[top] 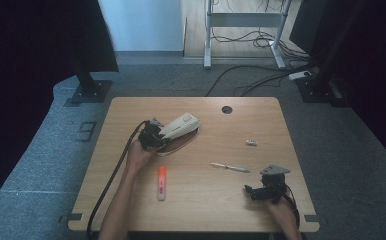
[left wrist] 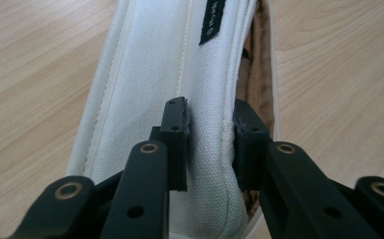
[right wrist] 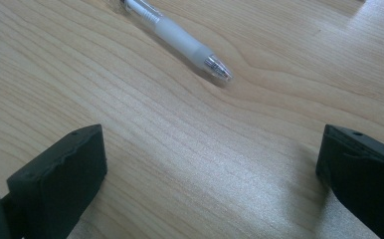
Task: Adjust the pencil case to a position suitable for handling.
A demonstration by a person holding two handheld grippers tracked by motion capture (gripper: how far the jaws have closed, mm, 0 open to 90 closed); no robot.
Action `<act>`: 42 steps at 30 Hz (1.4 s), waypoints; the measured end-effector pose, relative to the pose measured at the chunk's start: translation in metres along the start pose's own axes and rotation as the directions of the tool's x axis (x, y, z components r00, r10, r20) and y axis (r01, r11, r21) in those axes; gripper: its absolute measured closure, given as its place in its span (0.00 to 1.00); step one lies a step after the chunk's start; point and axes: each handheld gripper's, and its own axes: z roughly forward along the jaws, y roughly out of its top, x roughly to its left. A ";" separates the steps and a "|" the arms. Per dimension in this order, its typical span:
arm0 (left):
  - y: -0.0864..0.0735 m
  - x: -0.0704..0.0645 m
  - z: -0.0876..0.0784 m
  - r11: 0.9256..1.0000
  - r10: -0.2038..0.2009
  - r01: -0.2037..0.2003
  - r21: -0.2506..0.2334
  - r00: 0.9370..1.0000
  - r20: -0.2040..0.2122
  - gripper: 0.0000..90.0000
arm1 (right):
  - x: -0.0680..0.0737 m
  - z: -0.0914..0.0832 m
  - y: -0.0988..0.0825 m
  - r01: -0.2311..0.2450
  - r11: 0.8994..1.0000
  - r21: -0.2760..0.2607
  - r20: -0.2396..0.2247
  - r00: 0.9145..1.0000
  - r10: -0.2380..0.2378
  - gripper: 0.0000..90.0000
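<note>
A: What does the left gripper [left wrist: 210, 144] hold?
B: Its jaws are clamped on the white canvas pencil case's [left wrist: 180, 64] flap.
A: The right gripper [right wrist: 210, 164]?
B: Jaws apart, the pen [right wrist: 180, 37] just ahead.

floor: grey carpet [top: 41, 150] | table: light wood [top: 221, 200] | rear: desk frame [top: 243, 30], cables [top: 261, 75] | sides: dark

Table [top: 196, 200]: light wood-grain top, rounded corners, a round cable hole [top: 226, 109] near the far edge. Laid directly on it: a white fabric pencil case [top: 180, 131], opened to a brown lining, left of centre; an orange highlighter [top: 161, 182] near the front; a clear pen [top: 230, 167] right of centre; a small silver clip [top: 251, 142] beyond the pen.
</note>
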 end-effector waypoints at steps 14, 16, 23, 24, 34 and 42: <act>-0.015 -0.008 -0.022 0.997 -0.055 0.056 -0.049 0.998 0.021 0.84 | 0.000 0.000 0.000 0.000 1.000 0.000 0.000 1.000 0.000 0.00; -0.020 -0.008 -0.028 0.995 -0.081 0.083 -0.059 0.996 0.036 0.84 | 0.000 0.000 0.000 0.000 1.000 0.000 0.000 1.000 0.000 0.00; -0.032 -0.008 -0.039 0.988 -0.122 0.127 -0.087 0.991 0.061 0.84 | 0.000 0.000 0.000 0.000 1.000 0.000 0.000 1.000 0.000 0.00; -0.034 -0.008 -0.041 0.987 -0.125 0.131 -0.091 0.990 0.065 0.84 | 0.000 0.000 0.000 0.000 1.000 0.000 0.000 1.000 0.000 0.00; -0.043 -0.011 -0.048 0.986 -0.115 0.123 -0.110 0.990 0.077 0.84 | 0.000 0.000 0.000 -0.001 1.000 0.000 0.000 1.000 0.001 0.00; -0.044 -0.010 -0.054 0.986 -0.116 0.124 -0.115 0.990 0.076 0.84 | 0.000 0.000 0.000 -0.001 1.000 0.000 0.000 1.000 0.001 0.00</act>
